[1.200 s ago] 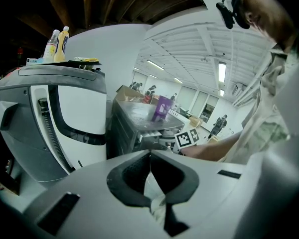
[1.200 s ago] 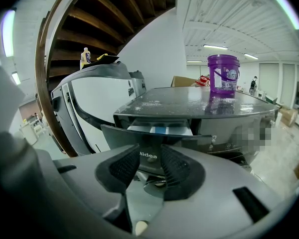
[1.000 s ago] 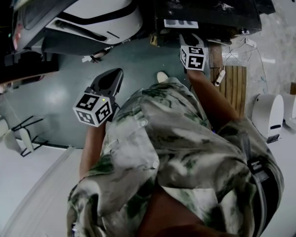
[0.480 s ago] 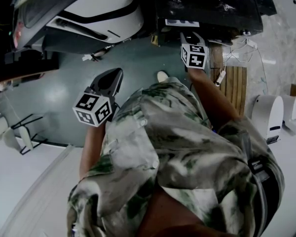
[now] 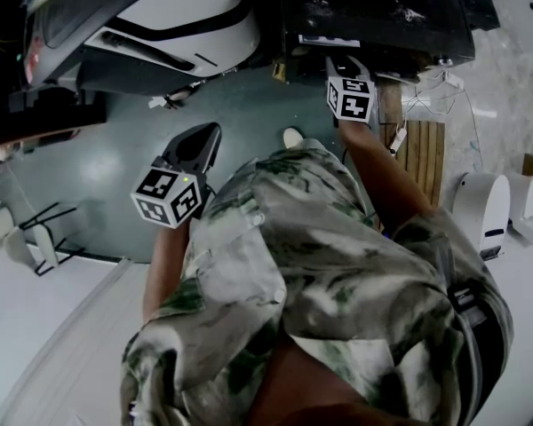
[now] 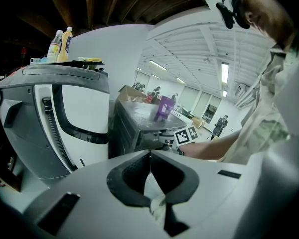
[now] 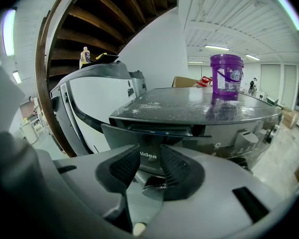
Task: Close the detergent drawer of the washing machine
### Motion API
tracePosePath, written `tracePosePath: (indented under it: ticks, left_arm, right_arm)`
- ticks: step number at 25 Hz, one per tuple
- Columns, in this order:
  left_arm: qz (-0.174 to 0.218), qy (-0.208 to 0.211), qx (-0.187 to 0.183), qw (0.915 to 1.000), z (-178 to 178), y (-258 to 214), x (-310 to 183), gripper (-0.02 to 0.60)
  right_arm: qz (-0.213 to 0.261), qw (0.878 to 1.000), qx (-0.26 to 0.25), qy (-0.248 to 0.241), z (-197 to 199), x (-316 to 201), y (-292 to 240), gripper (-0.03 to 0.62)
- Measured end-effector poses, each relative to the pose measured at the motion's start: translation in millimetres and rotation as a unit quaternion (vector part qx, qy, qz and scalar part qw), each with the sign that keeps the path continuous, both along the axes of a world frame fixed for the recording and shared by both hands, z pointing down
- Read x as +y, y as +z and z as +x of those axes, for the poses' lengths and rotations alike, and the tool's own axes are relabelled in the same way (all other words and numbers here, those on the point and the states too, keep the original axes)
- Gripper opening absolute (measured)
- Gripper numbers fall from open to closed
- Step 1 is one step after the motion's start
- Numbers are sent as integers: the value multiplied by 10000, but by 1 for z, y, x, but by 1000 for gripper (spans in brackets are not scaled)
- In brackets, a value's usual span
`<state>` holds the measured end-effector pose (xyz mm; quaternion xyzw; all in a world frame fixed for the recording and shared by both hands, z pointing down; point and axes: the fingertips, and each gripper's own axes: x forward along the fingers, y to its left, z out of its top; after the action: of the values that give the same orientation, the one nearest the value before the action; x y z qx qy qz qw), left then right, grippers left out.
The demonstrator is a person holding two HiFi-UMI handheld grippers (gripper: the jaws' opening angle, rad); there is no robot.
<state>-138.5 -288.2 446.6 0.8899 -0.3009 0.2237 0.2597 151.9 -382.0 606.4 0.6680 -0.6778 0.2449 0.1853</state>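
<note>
The right gripper (image 7: 149, 154) has crept closer to the sticking-out drawer (image 7: 139, 136) — jaws apart, empty. The left gripper (image 6: 149, 156) is closed, empty. Next: push the drawer straight into the washing machine (image 7: 199, 108).

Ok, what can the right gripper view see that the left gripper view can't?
Only the right gripper view: the detergent drawer sticking out of the washing machine, just past the right gripper with its jaws open, plus the control buttons. Only the left gripper view: the left gripper with its jaws together, the marker cube of the right gripper and the person's arm stretched toward the machine. Both: the purple bucket on top of the washing machine and the white machine beside it.
</note>
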Motion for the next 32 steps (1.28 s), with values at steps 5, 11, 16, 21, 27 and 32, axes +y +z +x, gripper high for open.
tracePosePath:
  ticks: [5,11,16,21,27,32]
  left_arm:
    - [-9,-27,1,10000,-1,1,-1,27]
    - [-7,-50,-6,10000,-3,2,-3,28]
    - [-3,-57,7,10000,-3,1,-5,28]
    - [-11,-74,2,10000,-2,2,-9,28]
    - [-7,-78,4,10000,-2,3,-11,28]
    - [-6,-93,10,10000,-1,4,-15,28]
  right_arm:
    - [15,10000,0,14,0,-3,0,146]
    - [31,10000,-4,42,1,-7,0,146]
    - [33,10000,-6,48,2,-9,0,144]
    - [44,10000,-7,61,3,-13,0,143]
    - [33,10000,10,75,3,-16,0,143]
    - [51,10000,23,78,4,-20,1,143]
